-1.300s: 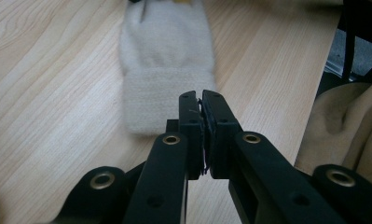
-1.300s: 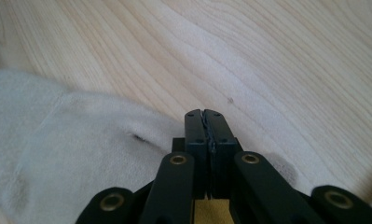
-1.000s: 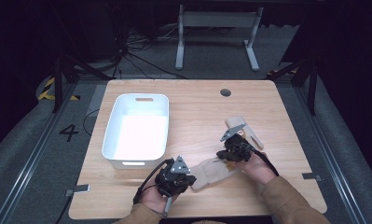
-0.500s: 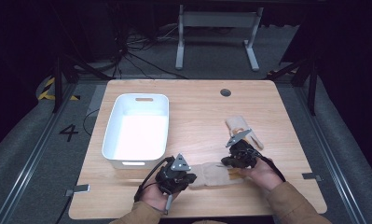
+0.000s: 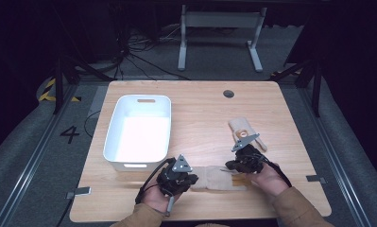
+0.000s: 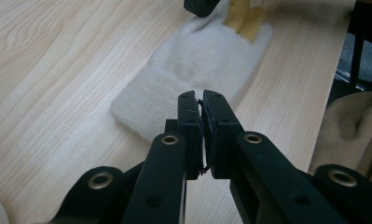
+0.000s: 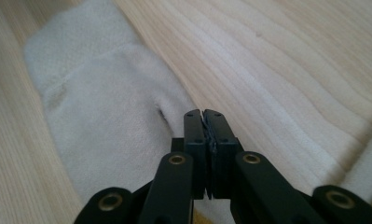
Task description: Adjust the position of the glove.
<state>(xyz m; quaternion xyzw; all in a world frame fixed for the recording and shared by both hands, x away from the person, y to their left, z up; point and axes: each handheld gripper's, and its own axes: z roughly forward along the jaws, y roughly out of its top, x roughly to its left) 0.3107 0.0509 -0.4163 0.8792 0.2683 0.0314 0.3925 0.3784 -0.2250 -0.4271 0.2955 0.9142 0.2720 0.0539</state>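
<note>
One white bin (image 5: pixel 138 132) beside cream glove (image 5: pixel 220 178)

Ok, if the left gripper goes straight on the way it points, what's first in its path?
The left gripper, jaws shut, points at the cuff of the cream glove lying flat on the table. It would likely meet that cuff first; whether the tips already touch it is unclear.

Dark room, grey carpet floor (image 5: pixel 30 156) w/ cables (image 5: pixel 129 56), metal stand (image 5: pixel 219 35) behind wood table (image 5: pixel 200 109).
</note>
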